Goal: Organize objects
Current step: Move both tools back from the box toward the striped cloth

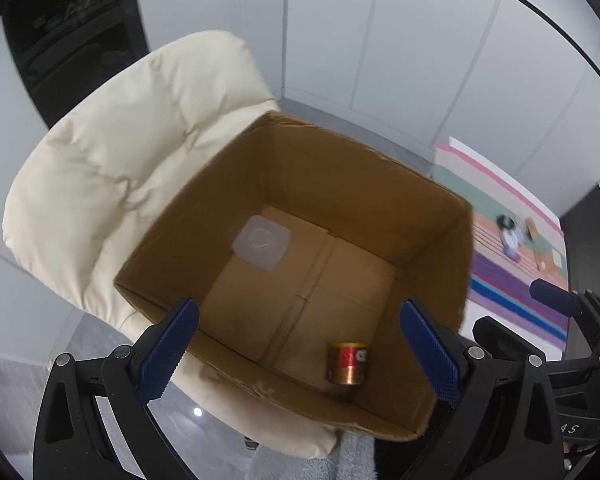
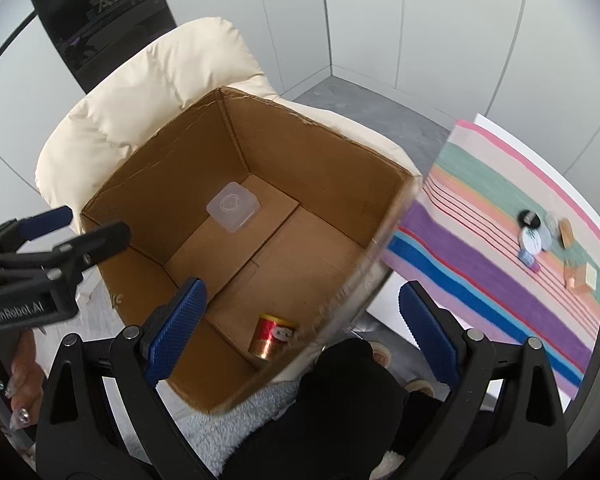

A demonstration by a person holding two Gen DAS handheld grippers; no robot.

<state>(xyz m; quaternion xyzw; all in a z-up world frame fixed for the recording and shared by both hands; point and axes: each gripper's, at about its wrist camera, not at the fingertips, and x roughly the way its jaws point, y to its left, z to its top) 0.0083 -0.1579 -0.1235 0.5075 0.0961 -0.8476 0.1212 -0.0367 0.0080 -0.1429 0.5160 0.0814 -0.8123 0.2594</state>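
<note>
A brown box [image 1: 300, 216] sits open on a puffy cream chair [image 1: 112, 176]. Two things lie on the box floor: a red and gold can [image 1: 347, 362] on its side near the front wall, and a clear plastic lid [image 1: 262, 242] near the far corner, well apart from the can.

The left hand-held gripper [image 1: 300, 354] hangs over the box, its blue fingers [image 1: 168, 354] spread wide and holding nothing. The right hand-held gripper [image 2: 300, 328] is spread wide too and holds nothing.

To the right a striped cloth [image 2: 500, 280] lies on the table [image 2: 512, 140], with a few small things [image 2: 540, 236] on it.
</note>
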